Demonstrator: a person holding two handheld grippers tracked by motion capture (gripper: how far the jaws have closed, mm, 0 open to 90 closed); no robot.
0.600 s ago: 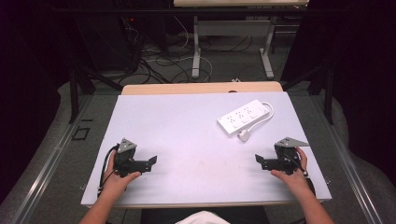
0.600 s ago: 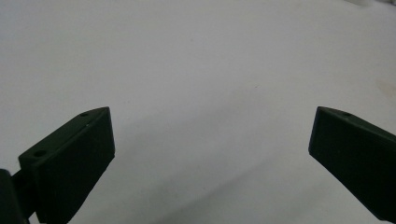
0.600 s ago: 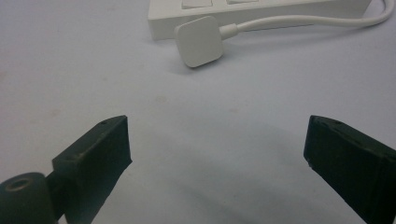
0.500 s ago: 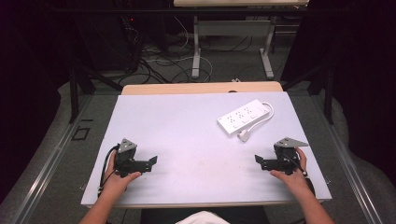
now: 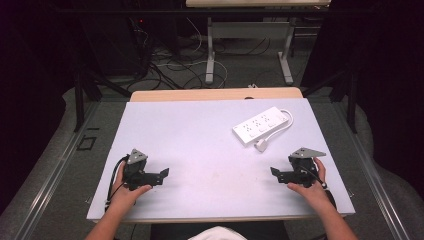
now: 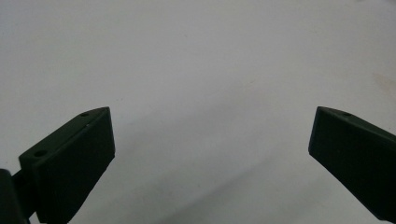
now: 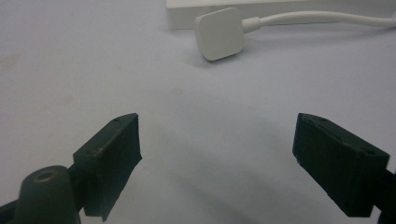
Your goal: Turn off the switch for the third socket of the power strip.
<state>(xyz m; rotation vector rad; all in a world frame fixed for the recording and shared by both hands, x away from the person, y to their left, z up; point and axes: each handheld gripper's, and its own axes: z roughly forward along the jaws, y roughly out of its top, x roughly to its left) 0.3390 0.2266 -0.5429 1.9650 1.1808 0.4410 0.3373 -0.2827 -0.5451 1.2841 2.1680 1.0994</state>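
A white power strip (image 5: 261, 125) lies at the table's right rear, its cord looping round to a flat white plug (image 5: 261, 146) beside it. In the right gripper view the plug (image 7: 219, 33) sits ahead of the jaws with the strip's edge (image 7: 261, 7) behind it. My right gripper (image 5: 276, 173) rests near the front right of the table, open and holding nothing, a hand's length short of the plug. My left gripper (image 5: 163, 173) rests at the front left, open over bare tabletop. Both point toward the table's middle.
The white tabletop (image 5: 200, 135) has a wooden strip (image 5: 215, 94) along its far edge. Beyond it, cables (image 5: 170, 65) lie on the floor around the legs of another table (image 5: 210, 50). Dark curtains close both sides.
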